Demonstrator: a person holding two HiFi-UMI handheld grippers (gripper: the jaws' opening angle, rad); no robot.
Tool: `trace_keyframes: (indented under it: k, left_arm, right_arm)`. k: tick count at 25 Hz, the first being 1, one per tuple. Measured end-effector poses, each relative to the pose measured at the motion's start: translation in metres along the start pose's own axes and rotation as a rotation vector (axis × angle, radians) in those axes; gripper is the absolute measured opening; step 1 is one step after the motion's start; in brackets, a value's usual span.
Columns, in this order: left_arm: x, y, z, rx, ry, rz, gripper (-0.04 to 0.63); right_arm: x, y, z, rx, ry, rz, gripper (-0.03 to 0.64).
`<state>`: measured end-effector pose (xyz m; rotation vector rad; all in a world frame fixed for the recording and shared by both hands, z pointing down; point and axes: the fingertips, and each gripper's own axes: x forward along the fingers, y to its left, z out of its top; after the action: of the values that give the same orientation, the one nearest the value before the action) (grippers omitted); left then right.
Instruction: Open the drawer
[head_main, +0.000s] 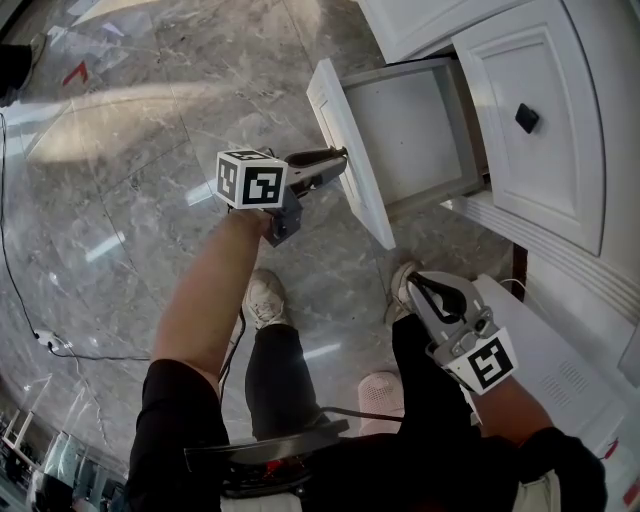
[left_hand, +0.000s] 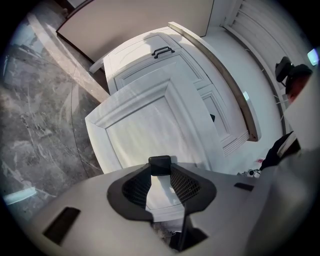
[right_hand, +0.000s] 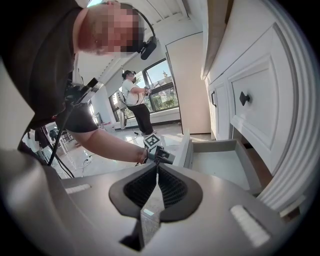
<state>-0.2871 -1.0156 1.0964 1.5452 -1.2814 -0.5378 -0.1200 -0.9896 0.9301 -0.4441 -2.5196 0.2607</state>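
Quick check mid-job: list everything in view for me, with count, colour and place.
drawer: one, white, pulled out, looks empty
drawer knob: one, black, on drawer front, between left jaws
cabinet: one, white, behind the drawer
cabinet knob: one, black, on the panel beside the drawer
floor: one, grey marble, under everything
cable: one, black, floor, far left
shoes: two, white, on floor below the drawer
left gripper: one, grey, shut on the drawer knob
right gripper: one, grey, jaws together, empty, low right

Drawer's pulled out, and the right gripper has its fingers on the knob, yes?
No. The left gripper holds the knob, as the left gripper view shows; the right gripper hangs back, shut and empty. The drawer is pulled out.
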Motion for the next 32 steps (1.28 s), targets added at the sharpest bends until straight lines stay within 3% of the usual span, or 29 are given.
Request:
trace_keyframes:
  k: [15, 23, 27, 32]
  left_arm:
    - [0.000, 0.001, -0.001, 0.011, 0.001, -0.006, 0.121]
    - [-0.008, 0.002, -0.004, 0.023, -0.022, 0.046, 0.133]
    - [-0.029, -0.004, -0.011, 0.046, -0.048, 0.109, 0.135]
    - [-0.066, -0.052, -0.023, 0.119, -0.090, 0.150, 0.135]
  right_arm:
    - [-0.006, -0.006, -0.006, 0.003, 0.010, 0.006, -0.001]
    - [-0.007, -0.004, -0.007, -0.001, 0.006, 0.031, 0.000]
    - [-0.012, 0.001, 0.001, -0.006, -0.006, 0.046, 0.000]
    - [-0.026, 0.017, 0.027, 0.002, -0.033, 0.074, 0.000]
